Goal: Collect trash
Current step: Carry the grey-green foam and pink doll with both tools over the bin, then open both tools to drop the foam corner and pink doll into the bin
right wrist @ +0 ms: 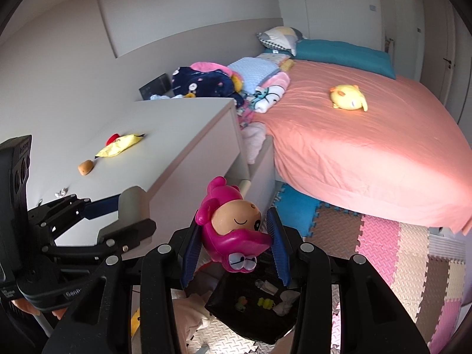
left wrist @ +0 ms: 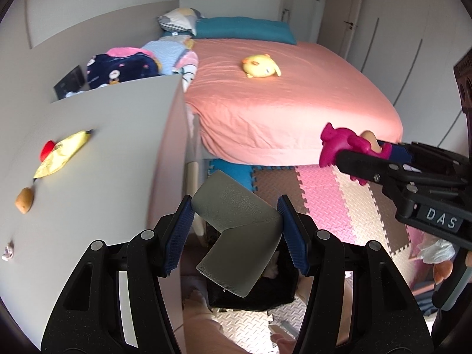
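My left gripper [left wrist: 236,233] is shut on a grey L-shaped foam corner guard [left wrist: 239,236], held above a black bin [left wrist: 283,292] on the floor. My right gripper [right wrist: 234,242] is shut on a magenta plastic toy figure [right wrist: 233,227], held over the same black bin [right wrist: 253,318], which has small bits inside. The right gripper and toy also show at the right of the left wrist view [left wrist: 348,144]. On the white cabinet top [left wrist: 97,159] lie a yellow wrapper [left wrist: 62,155], a red cap [left wrist: 47,149], a brown lump [left wrist: 25,200] and a small crumpled scrap [left wrist: 8,250].
A bed with a salmon sheet [right wrist: 368,147] carries a yellow plush [right wrist: 349,97], pillows and folded clothes. Coloured foam mats [right wrist: 398,253] cover the floor. White wardrobe doors [left wrist: 413,35] stand at the right.
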A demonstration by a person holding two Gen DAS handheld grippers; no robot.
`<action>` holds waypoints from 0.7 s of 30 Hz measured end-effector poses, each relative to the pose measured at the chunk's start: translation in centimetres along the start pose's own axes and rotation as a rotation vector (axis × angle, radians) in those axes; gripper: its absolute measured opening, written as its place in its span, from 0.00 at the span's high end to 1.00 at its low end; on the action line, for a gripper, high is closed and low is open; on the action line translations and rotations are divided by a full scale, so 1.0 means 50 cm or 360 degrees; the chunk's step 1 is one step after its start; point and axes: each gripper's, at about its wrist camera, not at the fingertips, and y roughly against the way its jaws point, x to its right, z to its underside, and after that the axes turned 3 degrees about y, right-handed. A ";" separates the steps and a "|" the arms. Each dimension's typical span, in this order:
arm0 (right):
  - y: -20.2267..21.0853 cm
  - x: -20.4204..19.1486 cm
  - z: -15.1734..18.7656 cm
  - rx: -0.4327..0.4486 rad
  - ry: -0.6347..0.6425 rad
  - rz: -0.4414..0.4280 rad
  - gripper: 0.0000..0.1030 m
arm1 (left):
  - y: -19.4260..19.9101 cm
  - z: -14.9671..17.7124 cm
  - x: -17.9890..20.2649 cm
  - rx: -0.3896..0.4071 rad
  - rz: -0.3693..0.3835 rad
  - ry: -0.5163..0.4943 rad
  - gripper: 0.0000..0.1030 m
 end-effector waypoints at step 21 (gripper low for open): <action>-0.031 0.059 0.000 -0.0049 -0.0111 0.0123 0.30 | -0.041 0.020 0.020 -0.0124 -0.0040 -0.0124 0.06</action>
